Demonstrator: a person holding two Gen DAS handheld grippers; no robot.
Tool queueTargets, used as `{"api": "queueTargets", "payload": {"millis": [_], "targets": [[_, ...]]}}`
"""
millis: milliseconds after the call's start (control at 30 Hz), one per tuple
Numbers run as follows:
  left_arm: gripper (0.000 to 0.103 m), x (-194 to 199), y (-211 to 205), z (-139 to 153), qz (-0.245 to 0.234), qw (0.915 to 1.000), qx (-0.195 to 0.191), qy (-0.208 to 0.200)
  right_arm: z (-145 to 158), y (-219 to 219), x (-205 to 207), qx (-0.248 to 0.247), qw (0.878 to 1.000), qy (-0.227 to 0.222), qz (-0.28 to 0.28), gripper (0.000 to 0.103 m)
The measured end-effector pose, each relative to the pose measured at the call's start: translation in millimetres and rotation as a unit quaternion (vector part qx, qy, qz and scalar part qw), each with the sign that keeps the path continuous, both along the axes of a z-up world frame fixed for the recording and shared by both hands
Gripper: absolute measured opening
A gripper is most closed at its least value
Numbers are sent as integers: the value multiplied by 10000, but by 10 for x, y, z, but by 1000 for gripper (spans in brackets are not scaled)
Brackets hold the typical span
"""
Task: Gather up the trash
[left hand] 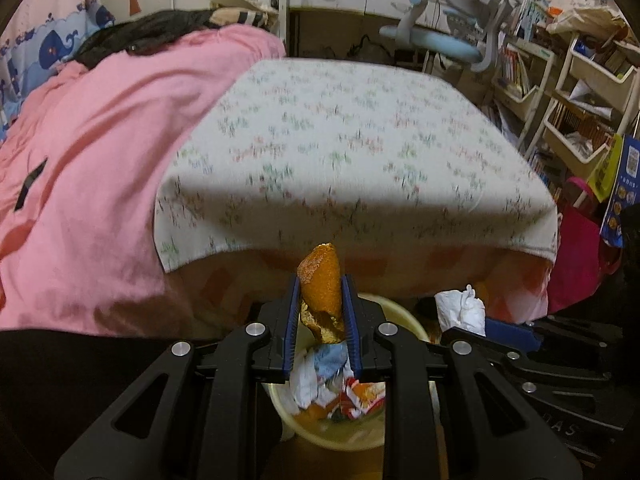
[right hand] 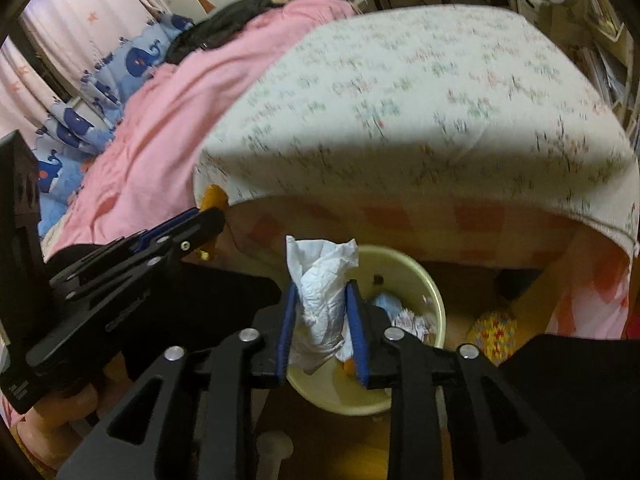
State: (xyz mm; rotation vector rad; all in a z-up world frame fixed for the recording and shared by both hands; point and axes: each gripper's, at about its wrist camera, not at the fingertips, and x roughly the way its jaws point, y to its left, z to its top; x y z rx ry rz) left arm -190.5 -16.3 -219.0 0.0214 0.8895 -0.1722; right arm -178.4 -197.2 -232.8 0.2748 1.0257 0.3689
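Observation:
My left gripper is shut on a piece of orange peel and holds it above the pale yellow bin. The bin holds crumpled paper and wrappers. My right gripper is shut on a crumpled white tissue and holds it over the near rim of the bin. In the left wrist view the right gripper and its tissue show at the right of the bin. In the right wrist view the left gripper with the peel shows at the left.
The bin stands on the floor against a bed with a floral white sheet and a pink quilt. A yellow patterned object lies on the floor right of the bin. Shelves and a desk chair stand beyond.

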Motion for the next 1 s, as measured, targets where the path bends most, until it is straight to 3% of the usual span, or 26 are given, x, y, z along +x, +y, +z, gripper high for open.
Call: {"api": "queueTargets", "payload": {"millis": [167,333,467,600,733,900,1000], "targets": [[23,-14,-7,-133,-10,9994,23,338,-74,-47,-12,-114,9997,192,-84,42],[41,-41,-8,-168,26,9991,83,403,-66,-123,-41,-63,9995,209,-206,44],[57,-71,10,-61,186,9997,126,127,41,-176,-58,-98,9992,-92,-389,52],[79,-102,6,224,345,9975,263,-564,341,-241,-94,-358,9930,-896,-687,63],[92,-37,24,566,518,9912,286,-1182,753,-298,-90,-779,9738,-1884,-1012,76],[96,224,21,1047,663,9820,226,-1756,1173,-367,45,-1213,9438,-2746,-1381,94],[96,415,-37,1281,649,9770,248,-2016,1288,-380,239,-1408,9326,-2989,-1450,95]]}}
